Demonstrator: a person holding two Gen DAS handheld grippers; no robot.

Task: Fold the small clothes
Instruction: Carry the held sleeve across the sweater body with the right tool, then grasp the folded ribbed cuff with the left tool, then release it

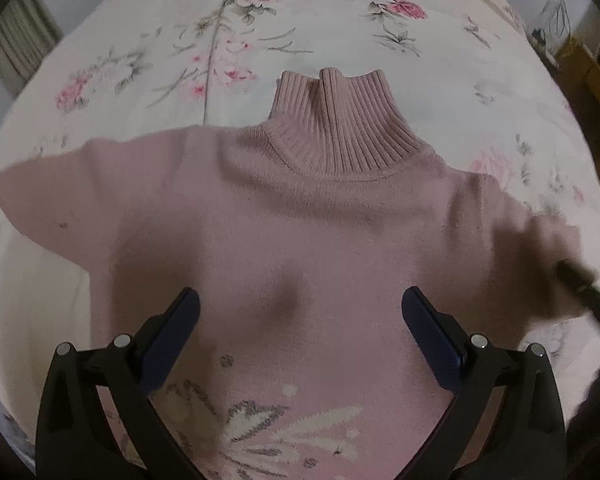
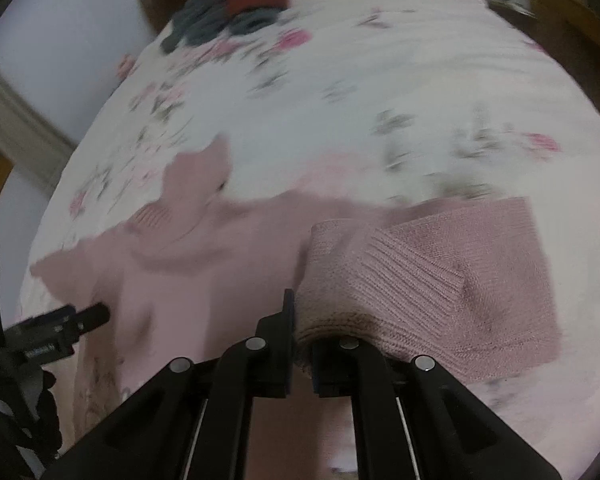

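The right gripper (image 2: 302, 330) was clamped on the ribbed cuff (image 2: 380, 280) of the pink sweater (image 1: 300, 220), a grip only its own view showed. The left gripper (image 1: 300, 312) hovered with fingers wide apart above the sweater's chest, spread flat on the floral bedspread (image 1: 340, 40); dark clothes (image 2: 228, 12) lay far off, and no writing was legible

This is a home bedroom. The work surface is a bed spread with a white floral sheet (image 1: 260, 40) printed in pink roses and grey-green leaves, with a dark wooden bed frame (image 2: 156, 0) at its far edge. A heap of grey and red clothes (image 2: 236, 12) lies there. Beyond, pale walls and what may be a wooden cabinet (image 1: 592, 80), though that corner is blurred.
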